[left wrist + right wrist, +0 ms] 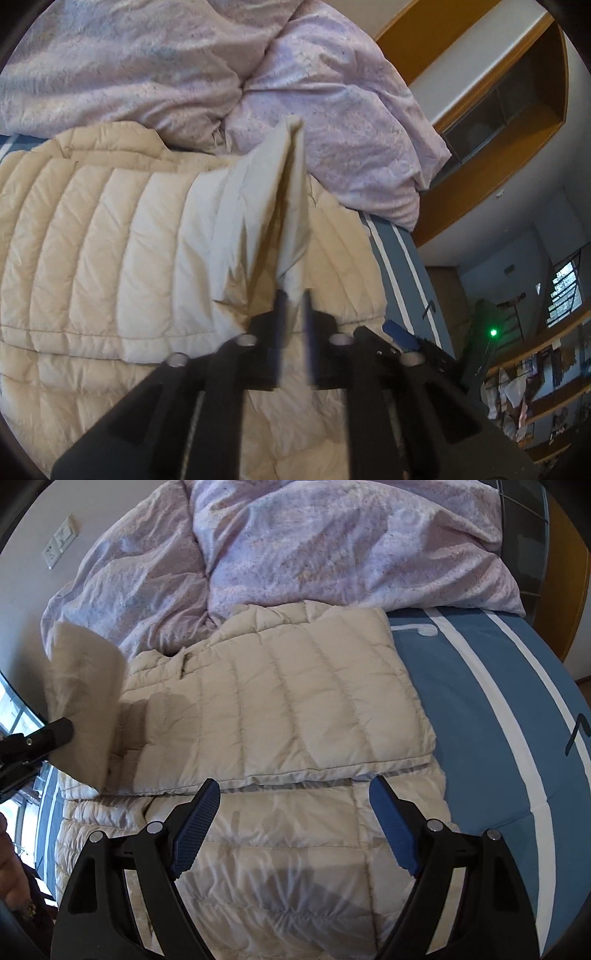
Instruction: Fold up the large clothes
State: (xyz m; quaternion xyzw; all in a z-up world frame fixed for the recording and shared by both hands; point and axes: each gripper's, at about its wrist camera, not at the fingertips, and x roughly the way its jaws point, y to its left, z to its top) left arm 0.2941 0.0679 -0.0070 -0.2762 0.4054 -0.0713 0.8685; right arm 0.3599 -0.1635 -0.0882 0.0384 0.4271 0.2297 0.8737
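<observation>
- The beige quilted jacket (280, 701) lies on the bed (480, 709), on the blue sheet with white stripes, and one part of it is folded over the rest.
- A crumpled lilac duvet (332, 542) lies behind the jacket and touches its far edge.
- The left tool (293, 295) has its fingers close together, with a raised flap of the jacket (284, 206) between them; if the pads press on the cloth or have let it loose, I cannot tell.
- The right tool (295, 794) is wide open and holds nothing; it hangs above the near part of the jacket, with the folded edge just beyond its fingertips.
</observation>
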